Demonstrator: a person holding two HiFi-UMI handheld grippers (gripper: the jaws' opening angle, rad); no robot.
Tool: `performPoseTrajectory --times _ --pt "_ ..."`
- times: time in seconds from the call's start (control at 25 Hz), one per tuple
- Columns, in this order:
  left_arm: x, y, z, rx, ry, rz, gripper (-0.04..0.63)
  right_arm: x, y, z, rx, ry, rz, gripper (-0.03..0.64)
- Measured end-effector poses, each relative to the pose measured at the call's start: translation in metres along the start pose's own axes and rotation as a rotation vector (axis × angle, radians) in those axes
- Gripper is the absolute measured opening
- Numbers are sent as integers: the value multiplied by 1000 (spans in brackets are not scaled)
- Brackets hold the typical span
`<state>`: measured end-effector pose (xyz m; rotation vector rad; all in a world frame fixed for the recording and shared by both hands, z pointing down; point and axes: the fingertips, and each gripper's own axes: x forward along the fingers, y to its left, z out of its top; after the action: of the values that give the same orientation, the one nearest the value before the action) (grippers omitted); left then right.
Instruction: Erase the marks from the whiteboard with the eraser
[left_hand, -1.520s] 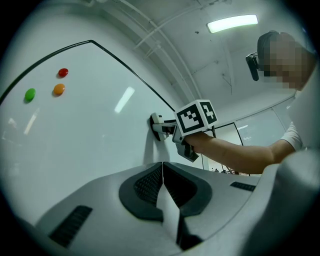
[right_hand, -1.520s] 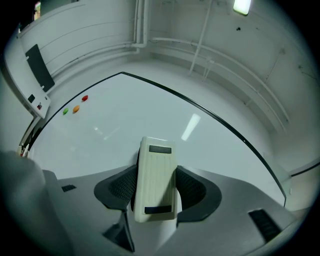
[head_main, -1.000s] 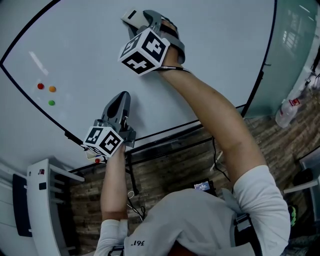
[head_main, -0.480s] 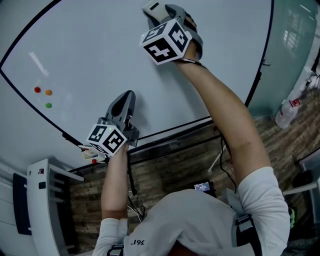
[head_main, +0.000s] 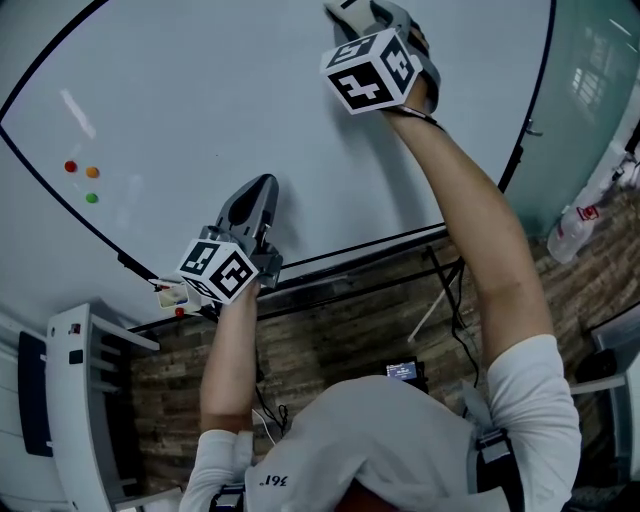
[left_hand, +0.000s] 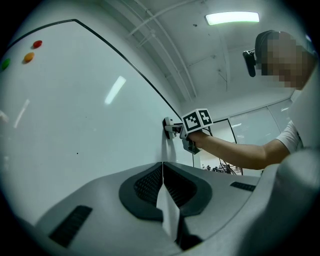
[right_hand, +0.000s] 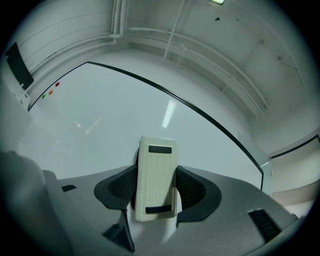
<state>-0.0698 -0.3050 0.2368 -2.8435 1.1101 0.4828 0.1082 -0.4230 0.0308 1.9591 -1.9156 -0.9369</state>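
Head view: a large whiteboard fills the far side, with red, orange and green magnets near its left edge and a tiny dark speck further right. A white rack stands at the near left. A bottle sits by the glass wall on the right, and a small device with a lit screen lies on the wood-patterned floor. Print on the person's shirt is too small to read.

The right arm is stretched far up to the board's upper right. The right gripper has its fingers clamped on the sides of a cream eraser, which bears two dark strips and, seen from the left gripper view, sits against the board. The left arm is bent, holding the left gripper near the board's lower edge, fingers closed together with nothing between them
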Motion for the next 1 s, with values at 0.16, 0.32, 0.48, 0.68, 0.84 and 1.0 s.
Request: performPoseTrajectory --times 0.16,0.32,0.48,0.68,0.84,1.0 --pt "10 -9 -4 -6 2 9 8 0 -25 -21 -17 20 -22 256" --pt "11 -11 -6 -8 7 3 8 -4 -46 -41 -22 58 -64 256" --pt "12 -10 -10 -14 15 1 8 -15 -64 -62 6 76 -89 256" --pt "15 -15 -19 -29 30 -12 8 -40 -71 -77 32 68 -90 256" --pt "19 -24 -29 -39 44 -32 8 -59 -62 -89 84 55 -55 258" --pt "18 -32 -41 -48 55 -42 8 -75 -42 -112 138 67 -7 258"
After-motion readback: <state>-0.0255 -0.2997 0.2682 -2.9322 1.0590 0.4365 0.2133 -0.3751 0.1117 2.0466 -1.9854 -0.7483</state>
